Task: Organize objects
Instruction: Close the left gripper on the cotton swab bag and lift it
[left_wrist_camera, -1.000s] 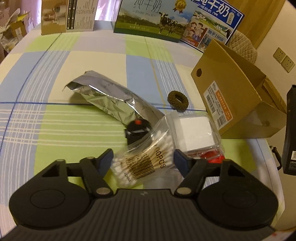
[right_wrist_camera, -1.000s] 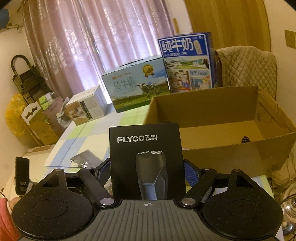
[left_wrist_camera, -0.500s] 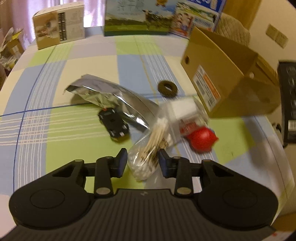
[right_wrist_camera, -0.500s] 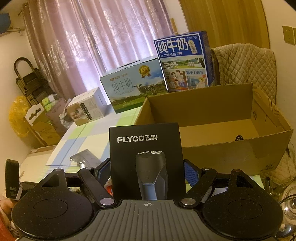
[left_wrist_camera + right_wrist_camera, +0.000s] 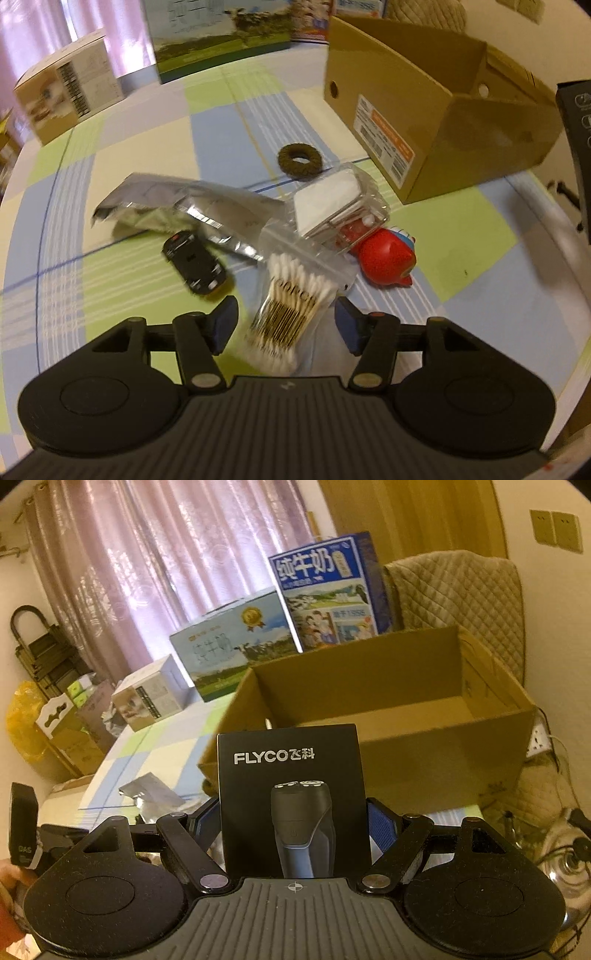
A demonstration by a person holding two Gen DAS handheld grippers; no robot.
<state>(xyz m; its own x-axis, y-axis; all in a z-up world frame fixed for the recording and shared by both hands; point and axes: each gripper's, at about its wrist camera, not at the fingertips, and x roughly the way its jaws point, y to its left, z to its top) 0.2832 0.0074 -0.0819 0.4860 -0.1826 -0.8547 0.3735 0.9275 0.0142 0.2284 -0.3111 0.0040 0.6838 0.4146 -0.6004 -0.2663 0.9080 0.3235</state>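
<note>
Okay, my right gripper clamps the black Flyco shaver box before the open brown cardboard carton, so I'd clear its near wall before releasing, while my left gripper gapes wide around the clear cotton-swab bag on the table.

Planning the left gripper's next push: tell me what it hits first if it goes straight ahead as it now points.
Probably the bag of cotton swabs, already lying between the open fingers of the left gripper. Beyond it lies the clear plastic pack; depth is hard to judge.

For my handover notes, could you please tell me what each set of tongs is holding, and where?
Right tongs: black FLYCO shaver box, gripped by its lower side edges. Left tongs: open, holding nothing.
</note>
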